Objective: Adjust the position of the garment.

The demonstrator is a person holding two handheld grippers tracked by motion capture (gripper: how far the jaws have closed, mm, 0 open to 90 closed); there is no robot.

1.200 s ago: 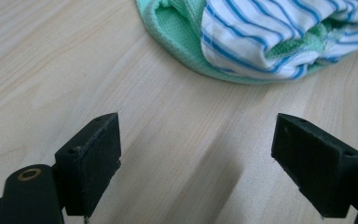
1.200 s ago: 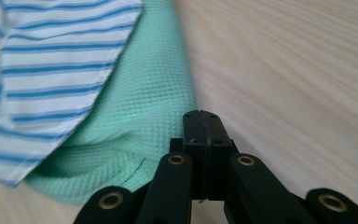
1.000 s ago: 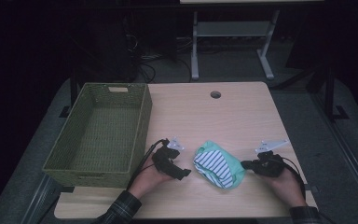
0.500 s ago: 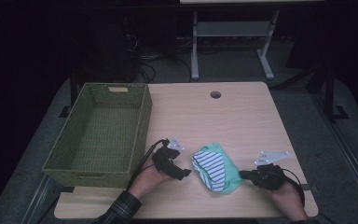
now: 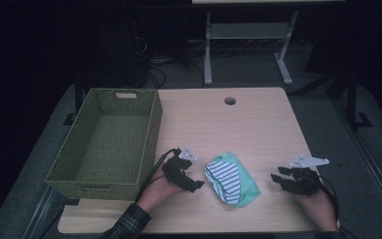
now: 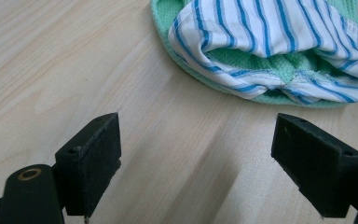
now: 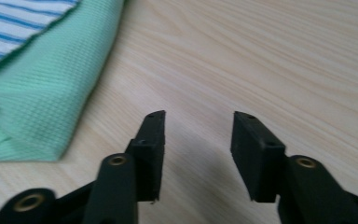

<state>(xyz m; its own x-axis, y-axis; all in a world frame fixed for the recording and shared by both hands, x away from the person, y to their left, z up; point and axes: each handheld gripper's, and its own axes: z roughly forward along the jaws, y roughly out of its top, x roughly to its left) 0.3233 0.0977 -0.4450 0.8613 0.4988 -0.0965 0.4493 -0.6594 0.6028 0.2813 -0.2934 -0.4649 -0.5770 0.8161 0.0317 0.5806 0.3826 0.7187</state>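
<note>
Cloth between my two grippers, both empty.

I see the basket (image 5: 104, 144) far left on the counter (image 5: 258, 124); my left gripper (image 5: 191, 183), jaws wide apart, sits just beside the cloth (image 5: 231, 181), which lies folded at the near edge; my right gripper (image 5: 277, 178), jaws parted, holds nothing.

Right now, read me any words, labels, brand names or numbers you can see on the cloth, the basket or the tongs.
None can be read.
Folded cloth: blue stripes and plain green, no tag or print showing.
Woven basket: no label.
Left tongs and right tongs: bare black pads, no markings.
</note>
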